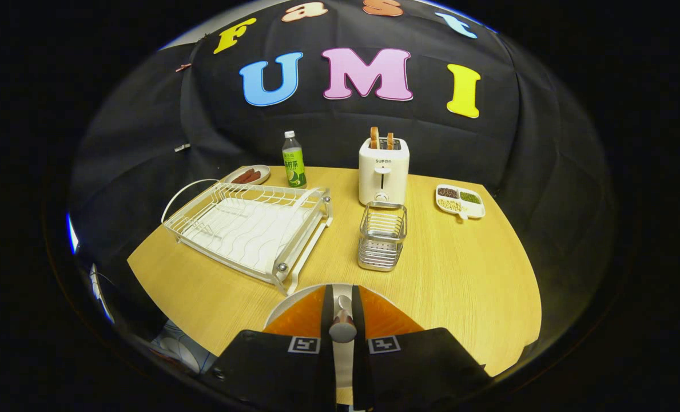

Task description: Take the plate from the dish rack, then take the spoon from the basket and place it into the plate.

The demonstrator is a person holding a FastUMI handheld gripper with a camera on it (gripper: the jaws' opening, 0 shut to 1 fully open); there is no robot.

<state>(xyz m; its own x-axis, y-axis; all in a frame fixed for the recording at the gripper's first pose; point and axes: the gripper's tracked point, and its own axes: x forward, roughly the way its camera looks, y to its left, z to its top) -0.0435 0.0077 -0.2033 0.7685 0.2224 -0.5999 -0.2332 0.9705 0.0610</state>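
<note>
My gripper (342, 293) is shut on the spoon (342, 327). Its metal handle runs back between the two fingers toward me, and a brown section shows in the narrow gap. The white plate (285, 306) lies flat on the wooden table directly under the fingertips; only its left rim shows, the rest is hidden by the fingers. Whether the spoon touches the plate is hidden. Beyond the fingers stands the wire basket (382, 236), with nothing showing in it. To its left is the white dish rack (248, 229), with no dishes in it.
A white toaster (383, 171) with two slices of toast stands behind the basket. A green bottle (294, 161) and a small dish of sausages (249, 174) sit behind the rack. A divided dish of grains (460, 201) lies at the right. The table (460, 274) curves toward me.
</note>
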